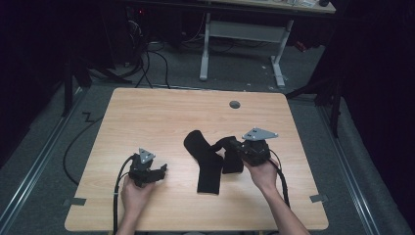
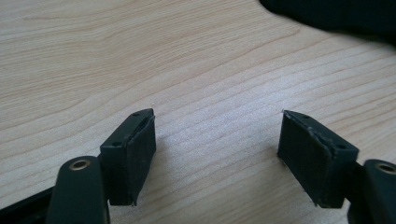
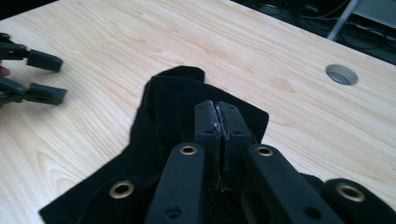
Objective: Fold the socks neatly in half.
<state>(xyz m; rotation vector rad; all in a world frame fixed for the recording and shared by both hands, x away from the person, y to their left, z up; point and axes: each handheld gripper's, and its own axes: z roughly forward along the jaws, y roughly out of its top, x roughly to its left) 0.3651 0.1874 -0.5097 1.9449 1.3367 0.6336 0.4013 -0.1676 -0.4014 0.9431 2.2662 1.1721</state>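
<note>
1. Over at 7 o'clock on the bench (image 1: 147, 107), the left claw (image 1: 159, 171) rests low in the person's left hand (image 1: 134, 193), cable trailing back toward the near edge.
2. Its jaws stand wide apart with bare wood grain between the pads (image 2: 135, 158) and nothing gripped. A dark edge of fabric sits at 1 o'clock in the left gripper view.
3. Centre bench now: one black sock (image 1: 208, 164) lies flat, its toe curled up toward 11 o'clock, its open end pointing at 6.
4. Just right of it, touching, a second black sock (image 1: 230, 156) hangs lifted at one end.
5. The right claw (image 1: 232, 146) at 4 o'clock has it: jaws squeezed together, the cloth pinched between them. The right gripper view shows the pads (image 3: 208, 123) closed tight with black cloth spreading out beneath.
6. The right hand (image 1: 264, 174) holds that claw, grey plate on top.
7. A round grommet hole (image 1: 235, 104) sits at 1 o'clock, far edge.
</note>
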